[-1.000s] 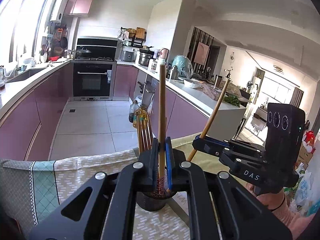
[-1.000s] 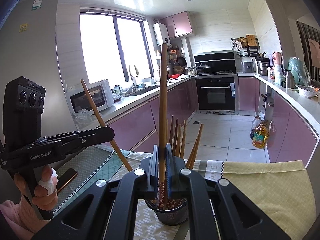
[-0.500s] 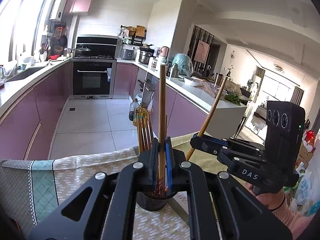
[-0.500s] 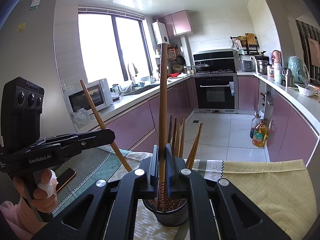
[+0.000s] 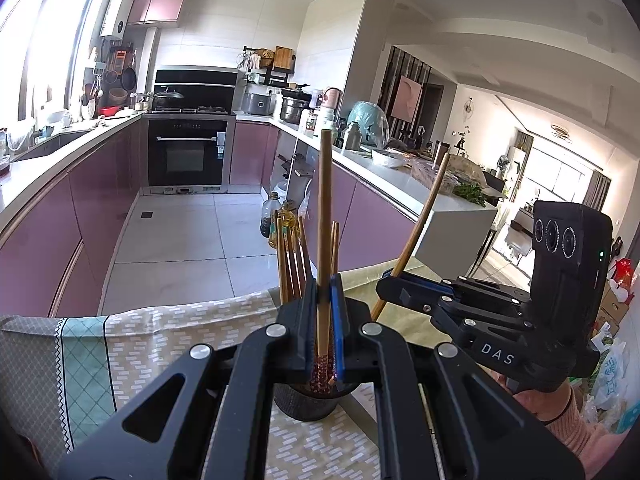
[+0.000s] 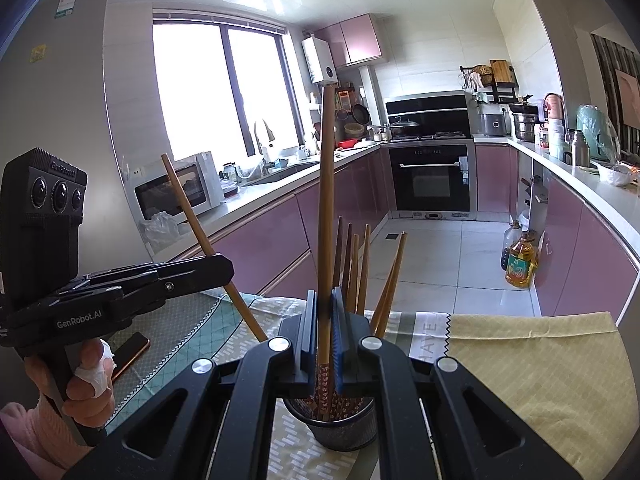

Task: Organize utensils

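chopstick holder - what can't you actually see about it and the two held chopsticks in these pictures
- Holder: base and front wall hidden by the right gripper in the right wrist view; mostly covered by the left gripper in the left wrist view.
- Held chopsticks: lower tips hidden behind the fingers, so touching the holder's bottom cannot be told.

left claw (image 5: 325, 312): black frame, blue pads, silver screws, white "GenRobot.AI" lettering | right claw (image 6: 324, 320): same black build, "DAS" lettering, camera block with three lenses | person: pink knitted sleeves (image 6: 24, 432), white bandage on a finger (image 6: 96, 374)
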`<state>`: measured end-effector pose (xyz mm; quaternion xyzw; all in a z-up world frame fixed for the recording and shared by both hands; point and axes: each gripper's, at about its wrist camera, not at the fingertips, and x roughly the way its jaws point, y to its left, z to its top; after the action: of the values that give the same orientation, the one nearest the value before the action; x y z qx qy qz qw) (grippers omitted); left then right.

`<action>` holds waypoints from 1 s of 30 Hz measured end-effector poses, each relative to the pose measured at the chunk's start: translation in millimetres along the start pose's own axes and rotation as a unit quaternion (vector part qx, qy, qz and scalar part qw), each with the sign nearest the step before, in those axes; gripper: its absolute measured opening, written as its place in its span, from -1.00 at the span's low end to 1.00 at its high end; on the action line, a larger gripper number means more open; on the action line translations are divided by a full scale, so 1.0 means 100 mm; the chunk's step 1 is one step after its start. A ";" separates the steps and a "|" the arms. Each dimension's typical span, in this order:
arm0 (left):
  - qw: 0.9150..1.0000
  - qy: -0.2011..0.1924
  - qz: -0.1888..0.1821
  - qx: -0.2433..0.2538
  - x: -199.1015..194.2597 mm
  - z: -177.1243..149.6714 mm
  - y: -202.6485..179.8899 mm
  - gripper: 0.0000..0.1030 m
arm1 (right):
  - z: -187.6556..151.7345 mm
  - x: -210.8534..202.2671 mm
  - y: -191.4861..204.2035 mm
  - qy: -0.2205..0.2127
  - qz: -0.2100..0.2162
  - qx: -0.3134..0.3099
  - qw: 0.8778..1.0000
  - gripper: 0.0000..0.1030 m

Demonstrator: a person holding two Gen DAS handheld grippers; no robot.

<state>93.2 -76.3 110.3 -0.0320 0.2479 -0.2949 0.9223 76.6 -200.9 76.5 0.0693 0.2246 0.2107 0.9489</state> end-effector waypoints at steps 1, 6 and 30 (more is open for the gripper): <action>1.000 0.001 -0.001 0.000 0.01 0.00 0.00 -0.85 | 0.00 0.01 0.00 0.001 0.000 0.000 1.000 -0.89; 1.000 0.007 0.001 0.001 0.02 0.00 -0.01 -0.85 | 0.00 0.02 0.00 0.004 0.000 0.002 1.000 -0.89; 1.000 0.023 0.003 0.000 0.10 -0.01 -0.01 -0.85 | -0.04 0.08 -0.03 0.012 0.002 0.007 1.000 -0.89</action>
<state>99.3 -82.8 104.8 -0.0244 0.2686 -0.2926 0.9174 82.2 -200.5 68.9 0.0738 0.2378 0.2115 0.9451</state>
